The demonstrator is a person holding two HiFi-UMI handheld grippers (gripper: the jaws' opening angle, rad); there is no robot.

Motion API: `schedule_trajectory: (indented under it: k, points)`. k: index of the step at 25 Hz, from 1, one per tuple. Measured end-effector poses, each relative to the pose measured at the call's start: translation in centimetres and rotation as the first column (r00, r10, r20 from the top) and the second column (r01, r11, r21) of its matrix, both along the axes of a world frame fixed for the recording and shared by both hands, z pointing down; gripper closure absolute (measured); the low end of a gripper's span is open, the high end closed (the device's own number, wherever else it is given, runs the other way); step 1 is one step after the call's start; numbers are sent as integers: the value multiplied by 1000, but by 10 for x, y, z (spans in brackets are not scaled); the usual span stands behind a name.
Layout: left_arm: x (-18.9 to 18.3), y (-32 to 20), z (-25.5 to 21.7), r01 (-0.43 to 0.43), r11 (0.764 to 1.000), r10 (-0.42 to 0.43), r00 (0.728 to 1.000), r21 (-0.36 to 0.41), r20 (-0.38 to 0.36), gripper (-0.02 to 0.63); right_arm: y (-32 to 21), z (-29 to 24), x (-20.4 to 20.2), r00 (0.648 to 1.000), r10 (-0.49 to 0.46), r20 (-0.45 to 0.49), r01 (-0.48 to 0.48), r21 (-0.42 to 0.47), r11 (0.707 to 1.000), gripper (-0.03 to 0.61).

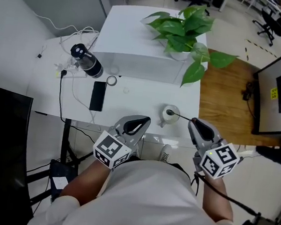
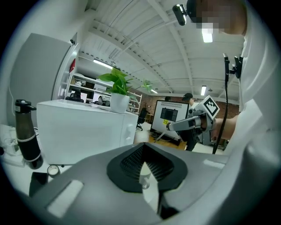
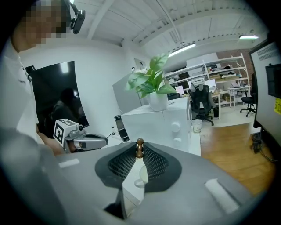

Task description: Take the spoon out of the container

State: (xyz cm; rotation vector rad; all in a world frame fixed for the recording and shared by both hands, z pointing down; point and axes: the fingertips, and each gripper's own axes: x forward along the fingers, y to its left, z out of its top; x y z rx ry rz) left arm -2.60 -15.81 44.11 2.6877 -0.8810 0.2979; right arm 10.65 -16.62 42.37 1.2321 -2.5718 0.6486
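Between the jaws of my right gripper (image 3: 139,153): one spoon (image 3: 139,147), brown beaded handle-end, clenched at the pad tips and standing just proud of them. I judge it is held by this far end so the bowl can be drawn up and out without the jaws touching the container. Just ahead of and below that gripper: one container (image 1: 169,114), small, white, upright on the table (image 1: 132,96). The spoon's thin handle slants from its mouth to my jaws, so the spoon is not yet out, its bowl hidden inside. Left of the container, near but apart: my left gripper (image 1: 142,121), jaws closed tip to tip on nothing and pointed toward the container, probably ready to steady it. Well beyond both grippers: one dark bottle (image 1: 86,60), one black phone (image 1: 97,95), one small tape roll (image 1: 112,80), one white box (image 1: 139,38) with a potted plant (image 1: 182,31) on top; none in the way. Only the head view shows the handle's whole run from container to jaws. Only the right gripper view shows the beaded knob with the pads pressed on it. Only the left gripper view shows that its pads meet with nothing pinched, something white showing through the gap beneath them.
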Motion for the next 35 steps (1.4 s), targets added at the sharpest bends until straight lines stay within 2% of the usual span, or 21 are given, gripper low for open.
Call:
schedule_trajectory:
  k: [11,28,35]
  points:
    - [8,11,-5,-14,1000,14,1000,13,0,609,19,-7,0,999,17,31,-18,21,1000,522]
    - [4,7,-5,-14,1000,14,1000,15,6,609,17,-6,-1,999,26,20,-26,23,999,522]
    - [-9,12,-5,-85,996,85,996,21,-5,609,29,-10,-13,995,99,26,-100,41,994,522]
